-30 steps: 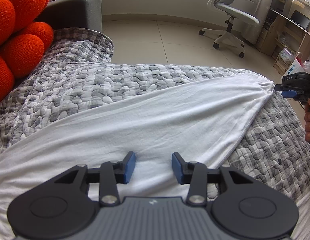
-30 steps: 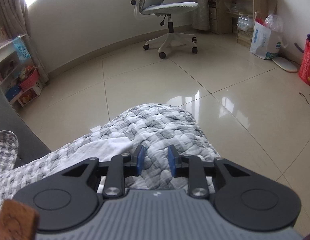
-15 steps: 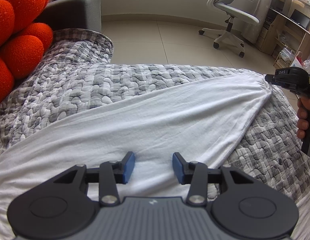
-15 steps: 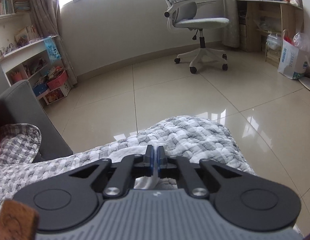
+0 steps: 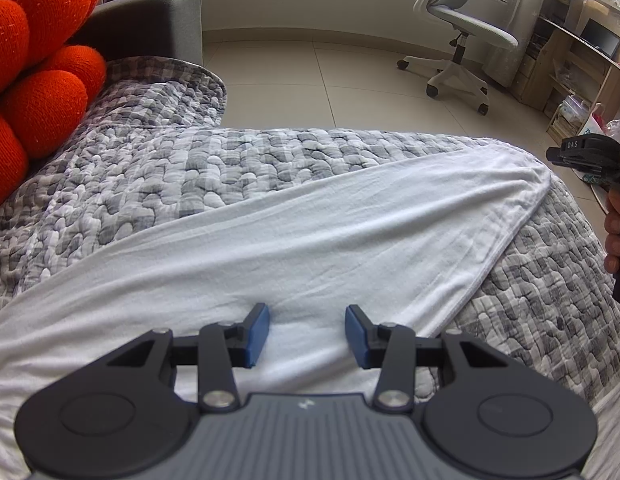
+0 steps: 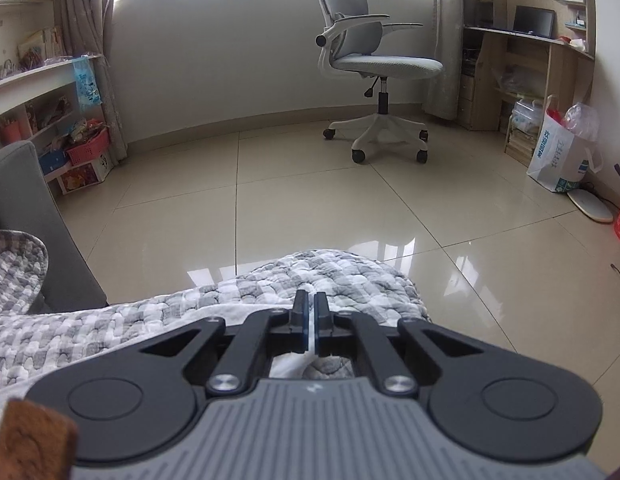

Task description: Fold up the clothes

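Left claw (image 5: pixel 307 334) spread wide, low over white garment (image 5: pixel 294 240) lying flat across grey quilted cover (image 5: pixel 182 168). Right claw (image 6: pixel 309 322) pressed together, pinching the garment's far corner at the cover's edge, above tiled floor (image 6: pixel 310 200).

The left wrist camera sits low and close over the white garment (image 5: pixel 294 240), looking forward past its own spread blue fingertips (image 5: pixel 257 334) across the grey quilted cover (image 5: pixel 158 172) toward the tiled floor (image 5: pixel 318 72) and the far wall; orange cushions (image 5: pixel 42 80) fill its left edge; the right wrist camera sits at the quilted cover's (image 6: pixel 330 272) far corner, tilted more level, facing out over the floor (image 6: pixel 310 200) toward the window and shelves; both views share the white office chair (image 5: pixel 462 36) (image 6: pixel 370 60), the wooden desk (image 5: pixel 578 56) (image 6: pixel 530 48), the floor and the cover; the left view also catches the right gripper (image 5: pixel 550 155) at its right edge.
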The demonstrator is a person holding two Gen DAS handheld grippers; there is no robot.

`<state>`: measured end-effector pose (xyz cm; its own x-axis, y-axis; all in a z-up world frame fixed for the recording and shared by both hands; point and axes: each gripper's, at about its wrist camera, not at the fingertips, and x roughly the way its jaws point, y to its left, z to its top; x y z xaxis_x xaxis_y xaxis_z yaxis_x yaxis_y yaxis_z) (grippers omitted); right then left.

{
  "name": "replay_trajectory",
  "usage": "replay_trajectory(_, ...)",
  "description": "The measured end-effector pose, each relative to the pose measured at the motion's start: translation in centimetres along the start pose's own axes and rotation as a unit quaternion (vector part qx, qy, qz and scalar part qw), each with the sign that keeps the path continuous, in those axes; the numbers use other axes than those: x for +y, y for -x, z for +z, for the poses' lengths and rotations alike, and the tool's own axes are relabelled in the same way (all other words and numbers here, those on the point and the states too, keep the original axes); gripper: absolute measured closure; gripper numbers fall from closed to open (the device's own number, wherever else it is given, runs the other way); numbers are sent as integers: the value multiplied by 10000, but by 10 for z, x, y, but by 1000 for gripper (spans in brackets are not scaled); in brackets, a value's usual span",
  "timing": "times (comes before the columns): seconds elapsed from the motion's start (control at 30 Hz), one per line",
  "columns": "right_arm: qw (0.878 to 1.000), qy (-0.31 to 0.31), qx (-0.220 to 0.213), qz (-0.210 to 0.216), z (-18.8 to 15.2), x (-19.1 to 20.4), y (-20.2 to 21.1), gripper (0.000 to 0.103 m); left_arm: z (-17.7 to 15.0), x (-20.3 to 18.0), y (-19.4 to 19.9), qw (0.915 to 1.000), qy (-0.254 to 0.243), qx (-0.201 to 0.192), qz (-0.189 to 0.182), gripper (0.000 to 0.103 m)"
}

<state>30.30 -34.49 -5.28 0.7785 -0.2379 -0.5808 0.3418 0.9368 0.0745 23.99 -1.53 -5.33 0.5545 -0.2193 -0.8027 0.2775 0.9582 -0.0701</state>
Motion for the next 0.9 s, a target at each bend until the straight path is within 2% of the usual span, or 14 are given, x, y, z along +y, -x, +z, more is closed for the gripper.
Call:
replay_trajectory(0.33,9983,-537,171,156,1,-12,2,90,0,1,1,10000,31,2,-22,60)
replay_trajectory(0.7,9932,-534,501,902,2,-14,-11,85,2,5,1,9998,178,-49,33,60)
replay_trajectory(0.77,9916,-520,565,1041,2,-14,-14,79,3,8,1,9997,227,-56,56,60)
replay_trajectory(0.8,9907,-513,597,1111,2,-14,-15,69,3,10,1,9997,246,-58,62,60)
replay_trajectory(0.9,9882,-447,682,1295,2,-12,-19,65,3,10,0,9997,233,-63,78,60)
